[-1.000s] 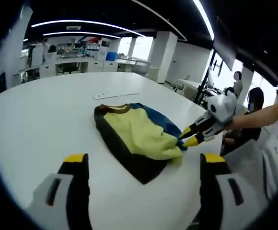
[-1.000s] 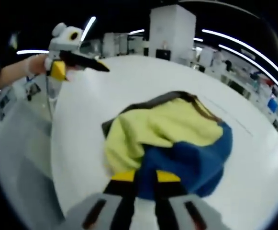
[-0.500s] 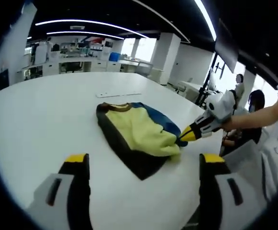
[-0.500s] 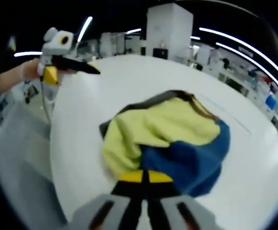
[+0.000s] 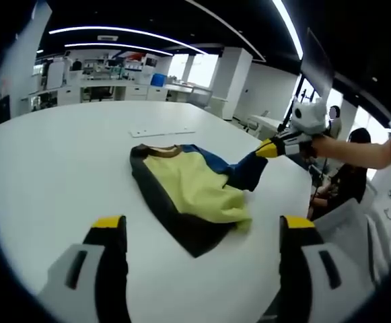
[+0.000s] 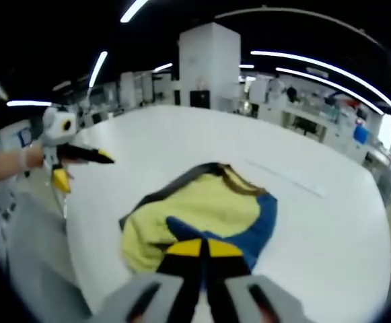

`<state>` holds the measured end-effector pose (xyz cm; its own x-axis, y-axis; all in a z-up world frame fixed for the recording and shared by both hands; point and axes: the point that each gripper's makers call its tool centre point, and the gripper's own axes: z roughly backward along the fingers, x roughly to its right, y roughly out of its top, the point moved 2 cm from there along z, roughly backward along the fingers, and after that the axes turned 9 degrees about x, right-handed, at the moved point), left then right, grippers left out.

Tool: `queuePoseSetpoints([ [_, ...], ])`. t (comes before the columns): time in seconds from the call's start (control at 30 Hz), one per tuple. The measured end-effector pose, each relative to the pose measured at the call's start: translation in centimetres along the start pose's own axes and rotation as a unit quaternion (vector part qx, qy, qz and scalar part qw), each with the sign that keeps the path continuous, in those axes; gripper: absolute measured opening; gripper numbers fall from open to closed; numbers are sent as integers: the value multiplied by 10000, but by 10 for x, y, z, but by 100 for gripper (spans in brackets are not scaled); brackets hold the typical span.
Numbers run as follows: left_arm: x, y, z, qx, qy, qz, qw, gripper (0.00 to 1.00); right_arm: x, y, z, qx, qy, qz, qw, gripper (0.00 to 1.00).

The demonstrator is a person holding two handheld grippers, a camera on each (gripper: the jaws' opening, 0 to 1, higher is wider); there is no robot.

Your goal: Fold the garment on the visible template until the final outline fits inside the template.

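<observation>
White surface (image 5: 47, 175); right claw (image 6: 203, 248) pinches garment (image 5: 188, 192) blue edge, lifted; left claw (image 5: 202, 225) wide, garment ahead, template probably beneath.

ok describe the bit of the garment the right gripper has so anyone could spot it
On the white table lies a yellow, black and blue garment. At its edge nearest the right gripper, a blue flap rises off the table. It is the only lifted part, pinched between shut yellow-tipped jaws.

grey tools (image 5: 202, 232), yellow-tipped black jaws
</observation>
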<state>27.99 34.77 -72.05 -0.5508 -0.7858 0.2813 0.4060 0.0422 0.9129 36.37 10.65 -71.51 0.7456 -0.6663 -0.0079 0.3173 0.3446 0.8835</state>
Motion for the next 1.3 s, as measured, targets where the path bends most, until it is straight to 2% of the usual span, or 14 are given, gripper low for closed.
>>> queuePoseSetpoints([
  [0.1,1,-1,-2,-12,-24,19,10000,91,25,-10,-1,-55,-307,-211,9993,0],
  [0.2,2,-3,-3,-31,-32,34,10000,91,56,-27,-5,-156,-632,-630,9959,0],
  [0.23,1,-4,-4,-34,-33,37,10000,91,62,-32,-5,-179,-686,-644,9954,0],
  [0.57,-2,-5,-5,-49,4,92,9999,91,99,-77,0,-645,-1215,-1016,9853,0],
  [0.67,-2,-6,-5,-52,2,104,9999,91,100,-85,1,-747,-1281,-1064,9832,0],
  [0.83,-3,-7,-4,-60,15,123,9999,91,104,-90,-4,-809,-1328,-1088,9818,0],
  [1.0,-3,-7,-3,-53,39,130,9999,91,102,-82,-2,-695,-1318,-927,9845,1],
  [1.13,-3,-6,-2,-38,46,130,9999,91,99,-74,3,-607,-1347,-776,9860,16],
  [1.3,-3,-7,-3,-23,40,138,9999,91,89,-65,2,-421,-1165,-542,9908,30],
])
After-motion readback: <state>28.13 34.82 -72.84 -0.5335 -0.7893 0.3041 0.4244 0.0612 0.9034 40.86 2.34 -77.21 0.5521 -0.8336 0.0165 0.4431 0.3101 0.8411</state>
